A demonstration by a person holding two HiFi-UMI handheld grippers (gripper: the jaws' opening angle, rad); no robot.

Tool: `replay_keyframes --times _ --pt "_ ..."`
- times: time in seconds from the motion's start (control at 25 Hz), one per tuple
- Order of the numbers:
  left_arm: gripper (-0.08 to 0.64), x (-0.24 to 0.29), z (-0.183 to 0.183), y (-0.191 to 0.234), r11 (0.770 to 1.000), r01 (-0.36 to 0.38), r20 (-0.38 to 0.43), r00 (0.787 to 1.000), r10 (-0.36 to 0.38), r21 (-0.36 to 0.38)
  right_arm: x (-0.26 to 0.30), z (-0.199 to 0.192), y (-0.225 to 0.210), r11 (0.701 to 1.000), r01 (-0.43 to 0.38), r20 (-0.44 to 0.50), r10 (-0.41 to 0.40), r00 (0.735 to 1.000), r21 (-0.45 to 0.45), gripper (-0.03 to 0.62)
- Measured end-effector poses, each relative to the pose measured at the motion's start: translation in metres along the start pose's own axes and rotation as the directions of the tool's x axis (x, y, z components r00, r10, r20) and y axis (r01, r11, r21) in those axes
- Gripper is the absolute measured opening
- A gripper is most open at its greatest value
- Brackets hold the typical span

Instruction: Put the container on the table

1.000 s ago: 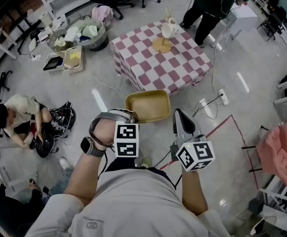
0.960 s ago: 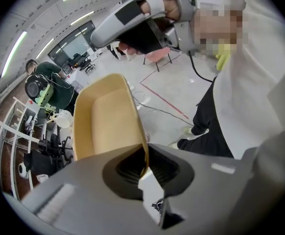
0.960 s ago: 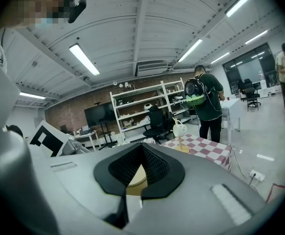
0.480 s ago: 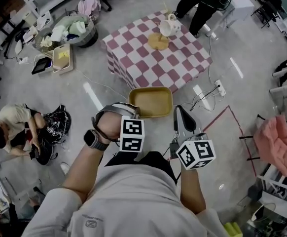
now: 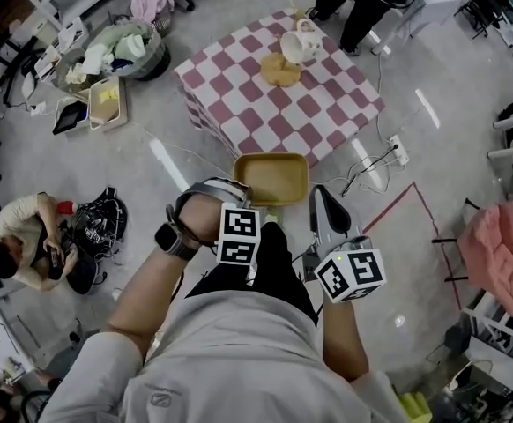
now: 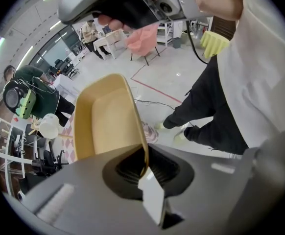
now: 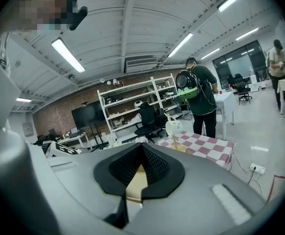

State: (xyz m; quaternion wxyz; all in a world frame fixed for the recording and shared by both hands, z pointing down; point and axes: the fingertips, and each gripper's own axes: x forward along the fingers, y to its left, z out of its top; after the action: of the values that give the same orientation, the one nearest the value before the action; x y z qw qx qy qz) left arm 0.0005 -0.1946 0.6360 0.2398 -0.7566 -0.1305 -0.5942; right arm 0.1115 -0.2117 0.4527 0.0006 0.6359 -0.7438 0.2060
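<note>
In its own view, left hand-held gripper (image 6: 143, 169) pinches container (image 6: 106, 126) rim.

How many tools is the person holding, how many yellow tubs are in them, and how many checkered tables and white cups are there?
tools, the left tool and the right tool: 2
yellow container, gripped by both tools: 1
checkered table: 1
white cup on that table: 1
total: 5
</note>
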Motion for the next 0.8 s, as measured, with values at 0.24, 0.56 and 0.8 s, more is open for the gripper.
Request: replay_keyframes --times 0.24,0.56,0.8 --pt "0.023 0.040 -0.001 0.029 0.999 0.047 -0.041 0.998 -0.047 0.002 0.043 0.002 -0.038 0.998 -0.055 -0.041 0.056 0.998 0.031 0.009" --pt "0.023 0.095 0.000 0.062 0.993 0.108 -0.061 0.992 -0.110 -0.043 0.099 -0.017 -0.083 0.992 -0.108 -0.105 0.115 0.988 0.068 0.009" --pt "0.023 0.135 0.000 0.076 0.986 0.155 -0.064 0.985 -0.160 -0.068 0.133 -0.035 -0.106 0.986 -0.145 -0.157 0.157 0.975 0.082 0.009"
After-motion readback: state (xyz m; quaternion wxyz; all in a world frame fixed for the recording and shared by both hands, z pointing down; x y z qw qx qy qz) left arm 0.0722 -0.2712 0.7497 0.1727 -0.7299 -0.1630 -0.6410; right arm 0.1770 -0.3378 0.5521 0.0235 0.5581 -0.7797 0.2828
